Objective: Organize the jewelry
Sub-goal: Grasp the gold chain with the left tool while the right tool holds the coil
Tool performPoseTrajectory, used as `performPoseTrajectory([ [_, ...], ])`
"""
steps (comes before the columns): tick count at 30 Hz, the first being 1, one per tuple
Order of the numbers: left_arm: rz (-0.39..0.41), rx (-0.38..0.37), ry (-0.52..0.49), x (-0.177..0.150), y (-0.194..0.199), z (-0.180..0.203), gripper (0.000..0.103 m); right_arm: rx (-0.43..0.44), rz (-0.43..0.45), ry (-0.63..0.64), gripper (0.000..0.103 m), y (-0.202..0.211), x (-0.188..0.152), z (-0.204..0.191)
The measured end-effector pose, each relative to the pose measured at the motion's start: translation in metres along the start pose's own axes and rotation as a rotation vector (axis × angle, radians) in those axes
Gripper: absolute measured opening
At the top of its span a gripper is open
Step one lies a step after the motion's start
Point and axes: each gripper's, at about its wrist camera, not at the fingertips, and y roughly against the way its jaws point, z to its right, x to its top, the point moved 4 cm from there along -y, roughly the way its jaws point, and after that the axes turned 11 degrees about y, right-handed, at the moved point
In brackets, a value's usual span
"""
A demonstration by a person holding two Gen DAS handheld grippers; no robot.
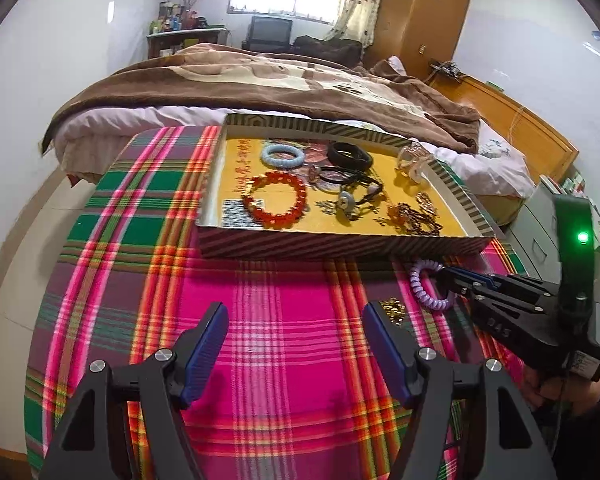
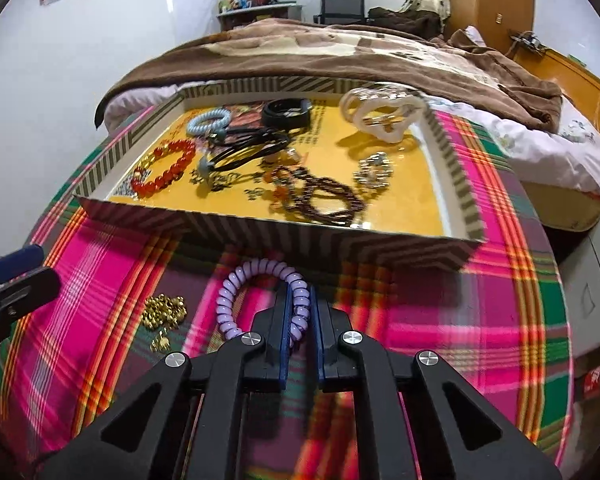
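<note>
coil bracelet (image 2: 260, 280): lilac, spiral, on plaid cloth | right tongs (image 2: 300, 300): clamped on it | left tongs (image 1: 296, 320): apart, empty

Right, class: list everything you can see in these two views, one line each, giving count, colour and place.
tray: one, striped rim, yellow floor, on cloth
cloth: one, pink-green plaid, under tray
red beads: one bracelet, tray's left
blue bangle: one, pale, tray's back
black band: one, tray's back
white clip: one, tray's back right
coil tie: one, lilac, on cloth before tray
gold bits: small pile, left of coil tie
bed: one, brown blanket, behind
left tongs: open, empty
right tongs: shut on coil tie
</note>
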Motion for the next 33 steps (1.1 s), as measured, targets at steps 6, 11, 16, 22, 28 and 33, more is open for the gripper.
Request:
performPoseTrajectory([
  [6, -0.042, -0.055, -0.039, -0.005, -0.016, 0.022, 0.069, 0.008, 0.071, -0.082, 0.009, 0.032, -0.011, 0.026],
  [11, -0.080, -0.072, -0.087, -0.011, -0.033, 0.042, 0.069, -0.006, 0.098, -0.113, 0.009, 0.050, -0.022, 0.038],
  [16, -0.099, -0.042, -0.136, -0.014, -0.048, 0.056, 0.069, -0.016, 0.112, -0.124, 0.009, 0.059, -0.029, 0.044],
  [22, -0.107, -0.016, -0.175, -0.018, -0.058, 0.063, 0.069, -0.005, 0.116, -0.118, 0.009, 0.060, -0.031, 0.043],
  [28, -0.066, 0.060, -0.227, -0.020, -0.059, 0.066, 0.053, -0.002, 0.115, -0.119, 0.009, 0.058, -0.033, 0.042],
  [33, -0.058, 0.070, -0.225, -0.017, -0.059, 0.066, 0.022, -0.004, 0.111, -0.116, 0.009, 0.057, -0.033, 0.041],
])
